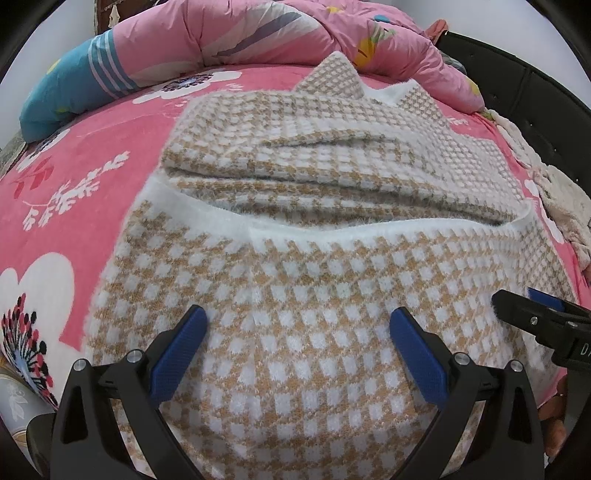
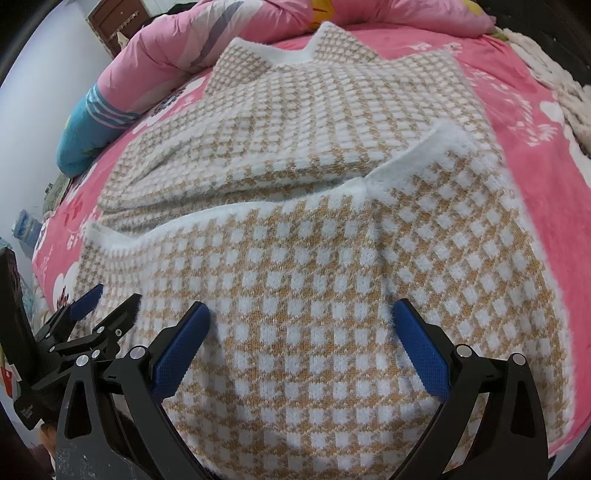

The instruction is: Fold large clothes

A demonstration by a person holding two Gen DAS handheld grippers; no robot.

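Nearest, the left gripper point(image 1: 298, 334) hangs over the folded lower half of a tan-and-white checked knit sweater point(image 1: 306, 280), its blue pads spread wide and grasping nothing. The right gripper point(image 2: 302, 328) is likewise released, fingers splayed above the same panel, with the left one just beside it. The sweater lies on a pink floral bedspread point(image 1: 85, 155), its lower part doubled up so the fuzzy white hem band point(image 1: 369, 229) runs across the middle.

It looks thick, soft and fluffy: likely light for its bulk, floppy, and prone to snagging or stretching if pinched thinly. The firmer places to grip are probably the folded near edge or the hem corners, taking both layers.

Beyond the hem, the chest and the collar points point(image 2: 325, 40) lie flat. Bare bedspread flanks both sides; further back a rolled pink quilt point(image 1: 258, 33) bounds the far edge.
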